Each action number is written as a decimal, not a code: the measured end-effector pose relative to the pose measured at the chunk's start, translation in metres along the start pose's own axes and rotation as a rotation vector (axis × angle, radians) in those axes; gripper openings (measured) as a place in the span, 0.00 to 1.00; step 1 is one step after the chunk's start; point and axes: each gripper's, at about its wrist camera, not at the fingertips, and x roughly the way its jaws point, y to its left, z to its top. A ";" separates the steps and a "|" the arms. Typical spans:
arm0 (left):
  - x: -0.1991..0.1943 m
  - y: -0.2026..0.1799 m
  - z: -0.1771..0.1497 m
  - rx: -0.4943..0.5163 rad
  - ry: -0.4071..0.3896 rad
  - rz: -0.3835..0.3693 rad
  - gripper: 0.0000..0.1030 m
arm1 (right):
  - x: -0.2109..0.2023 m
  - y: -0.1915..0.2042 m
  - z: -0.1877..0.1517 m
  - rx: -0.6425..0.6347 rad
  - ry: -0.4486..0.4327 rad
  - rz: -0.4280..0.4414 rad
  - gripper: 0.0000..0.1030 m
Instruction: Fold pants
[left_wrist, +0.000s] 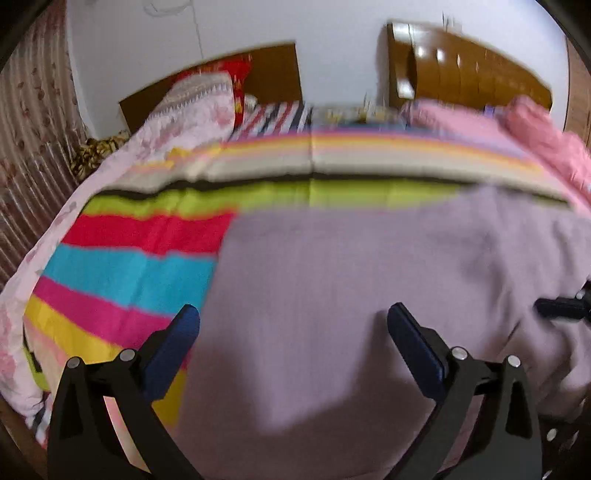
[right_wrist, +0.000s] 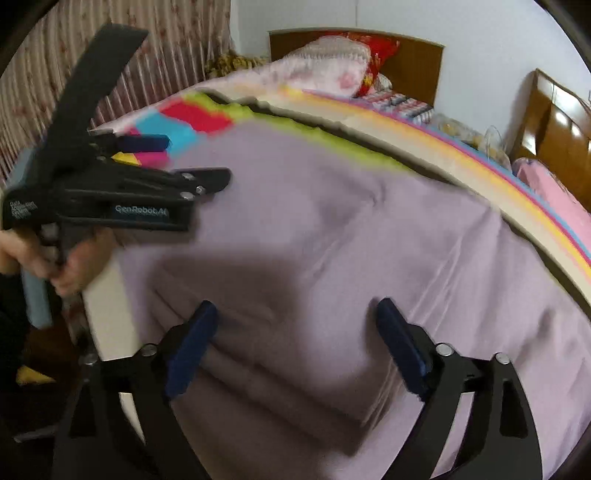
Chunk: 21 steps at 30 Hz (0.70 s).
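Brand: "GenRobotAI", pale letters on the side of the left gripper (right_wrist: 168, 160) body, seen at the left in the right wrist view.
Small label: white print in several short lines on the near end of the same body, by the hand (right_wrist: 44, 258); it seems to read "Data Acquisition System", but is blurred.
Left wrist view: no readable text.

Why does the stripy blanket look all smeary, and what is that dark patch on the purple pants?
Left wrist view: the striped blanket is smeared by motion blur and bowed by the fisheye lens. Right wrist view: the dark patch on the purple pants is a shadow; glare spots shine on the wooden headboard.
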 end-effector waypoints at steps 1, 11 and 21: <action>0.004 0.002 -0.003 -0.015 0.004 -0.009 0.99 | -0.004 0.000 -0.003 0.003 0.003 0.002 0.84; -0.055 -0.021 0.017 0.000 -0.101 -0.044 0.98 | -0.186 -0.128 -0.124 0.586 -0.320 -0.136 0.84; -0.010 -0.094 0.024 0.202 -0.053 0.023 0.99 | -0.225 -0.207 -0.254 1.020 -0.233 -0.150 0.83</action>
